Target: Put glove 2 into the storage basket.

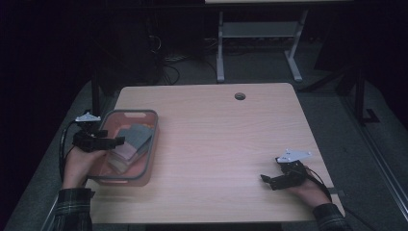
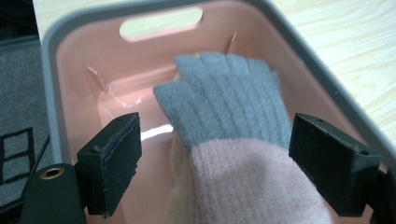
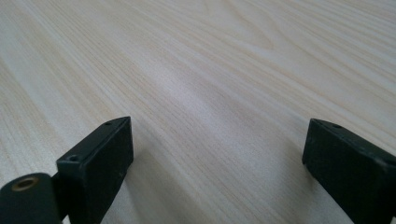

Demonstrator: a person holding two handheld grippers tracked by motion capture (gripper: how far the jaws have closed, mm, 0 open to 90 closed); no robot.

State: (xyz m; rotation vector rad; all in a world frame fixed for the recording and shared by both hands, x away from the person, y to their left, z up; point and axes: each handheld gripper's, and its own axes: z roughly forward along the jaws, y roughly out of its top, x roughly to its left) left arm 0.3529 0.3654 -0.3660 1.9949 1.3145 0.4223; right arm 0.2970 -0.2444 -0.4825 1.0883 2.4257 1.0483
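left gripper [image 2: 215, 163] wide apart, pinching nothing, hangs over pink basket [image 1: 153, 144]. glove [image 2: 229, 112], grey top, pink cuff, lies in basket just under and ahead of jaws, not touched. looks let go, so putting-in part seems done. right gripper [image 3: 217, 158] far off to side, spread wide, nothing in it, low over bare table [image 3: 196, 60]. left to do: likely only pull left gripper away.
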